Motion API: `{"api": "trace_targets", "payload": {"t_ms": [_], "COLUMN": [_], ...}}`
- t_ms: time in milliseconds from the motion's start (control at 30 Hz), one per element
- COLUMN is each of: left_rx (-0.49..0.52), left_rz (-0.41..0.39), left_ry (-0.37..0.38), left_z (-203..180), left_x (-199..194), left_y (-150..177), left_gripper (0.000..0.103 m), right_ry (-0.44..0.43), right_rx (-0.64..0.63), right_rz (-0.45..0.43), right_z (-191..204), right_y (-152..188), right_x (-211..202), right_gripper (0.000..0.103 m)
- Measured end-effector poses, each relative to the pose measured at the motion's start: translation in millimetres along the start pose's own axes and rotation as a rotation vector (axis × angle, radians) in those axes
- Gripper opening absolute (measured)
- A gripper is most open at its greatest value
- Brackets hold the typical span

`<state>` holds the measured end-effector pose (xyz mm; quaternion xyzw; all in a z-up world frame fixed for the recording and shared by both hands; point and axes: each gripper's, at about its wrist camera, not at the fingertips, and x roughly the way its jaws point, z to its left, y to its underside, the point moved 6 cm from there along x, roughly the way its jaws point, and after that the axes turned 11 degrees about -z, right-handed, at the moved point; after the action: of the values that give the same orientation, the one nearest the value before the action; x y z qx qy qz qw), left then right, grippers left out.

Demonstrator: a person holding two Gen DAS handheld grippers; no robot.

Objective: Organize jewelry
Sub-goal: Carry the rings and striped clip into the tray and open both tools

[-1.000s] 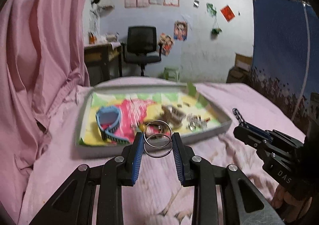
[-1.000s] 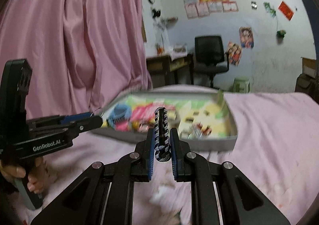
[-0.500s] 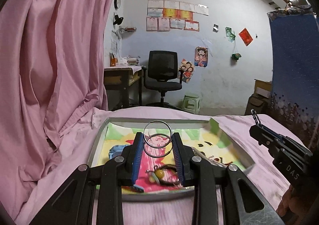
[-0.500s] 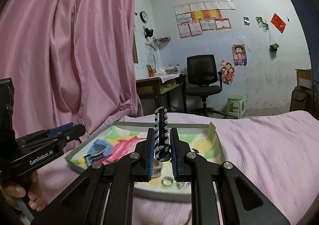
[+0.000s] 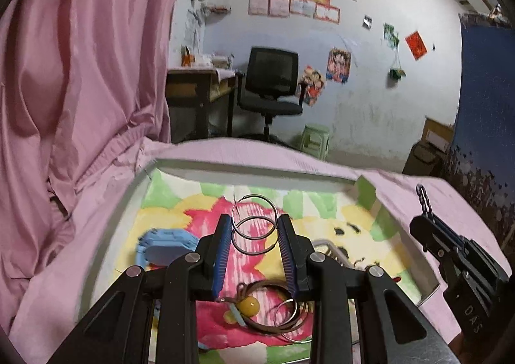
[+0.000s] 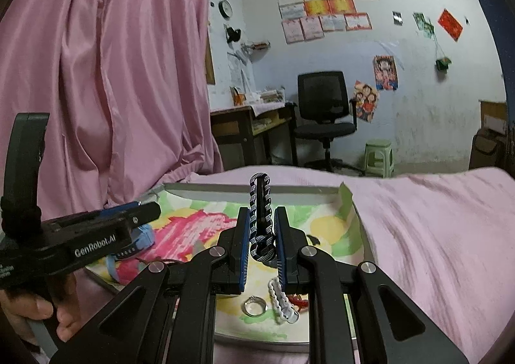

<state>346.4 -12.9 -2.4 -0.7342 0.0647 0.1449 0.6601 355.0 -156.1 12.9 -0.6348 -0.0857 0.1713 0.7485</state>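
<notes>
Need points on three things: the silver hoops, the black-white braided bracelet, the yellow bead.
silver hoops (image 5: 254,235), left wrist view, lower hoop's inner rim between the tool's fingers.
black-white braided bracelet (image 6: 261,219), right wrist view, mid-length of the braid.
yellow bead (image 5: 248,303), left wrist view, bead's centre.

Bed covered with a pink sheet (image 6: 434,235), a shallow grey tray (image 5: 135,190) lined with colourful cartoon paper laid directly on it, pink fabric (image 5: 80,90) draped at its left edge.
</notes>
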Motion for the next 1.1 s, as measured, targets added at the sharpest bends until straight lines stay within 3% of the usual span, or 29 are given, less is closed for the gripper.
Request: {"api": "trace_targets", "payload": {"t_ms": [300,533,800,867,933,1100], "left_rx": [0.001,-0.014,-0.031,-0.030,-0.027,-0.064], "left_rz": [0.175,0.283,0.306,0.307,0.304,0.279], "left_ry": [0.013,0.000,0.009,0.018,0.014,0.015], "left_z": [-4.2,-0.2,2.3,1.0,0.5,5.9], "left_x": [23.8,34.7,36.5,36.3,35.8,30.2], "left_y": [26.0,44.4,47.1,46.6,45.6,39.5], "left_gripper": [0.028,0.028,0.030,0.038,0.055,0.055], "right_ry": [0.026,0.031,0.034,0.037,0.039,0.048], "right_rx": [0.120,0.110,0.113,0.110,0.105,0.110], "right_rz": [0.192,0.265,0.295,0.296,0.293,0.275], "right_z": [-21.5,-20.4,-24.3,-24.1,-23.1,-25.6], "right_y": [38.6,59.1,63.3,63.5,62.6,58.2], "right_x": [27.9,32.9,34.3,34.1,34.7,29.2], "right_gripper": [0.013,0.014,0.016,0.029,0.033,0.035]}}
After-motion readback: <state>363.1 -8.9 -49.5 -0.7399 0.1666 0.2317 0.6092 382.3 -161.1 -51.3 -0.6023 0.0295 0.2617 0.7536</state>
